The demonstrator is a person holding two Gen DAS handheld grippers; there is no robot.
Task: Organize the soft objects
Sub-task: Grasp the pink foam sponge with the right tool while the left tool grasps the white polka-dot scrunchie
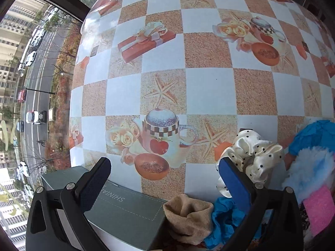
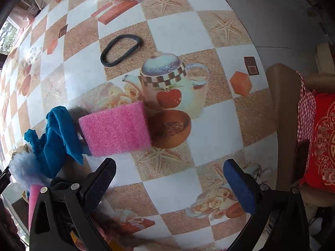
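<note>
Lots was cut off at the frame edges. In the left wrist view the grey box sat half behind the left gripper, and the tan sock and blue glove ran off the bottom. The polka-dot scrunchie poked out beside the right finger, fluffy blue thing at lower right (couldn't tell what it was). Both grippers were spread wide, holding nothing. In the right wrist view, the right gripper hung over the checkered tablecloth, pink sponge centre-left, black band above it, red cushion on a chair at far right.
</note>
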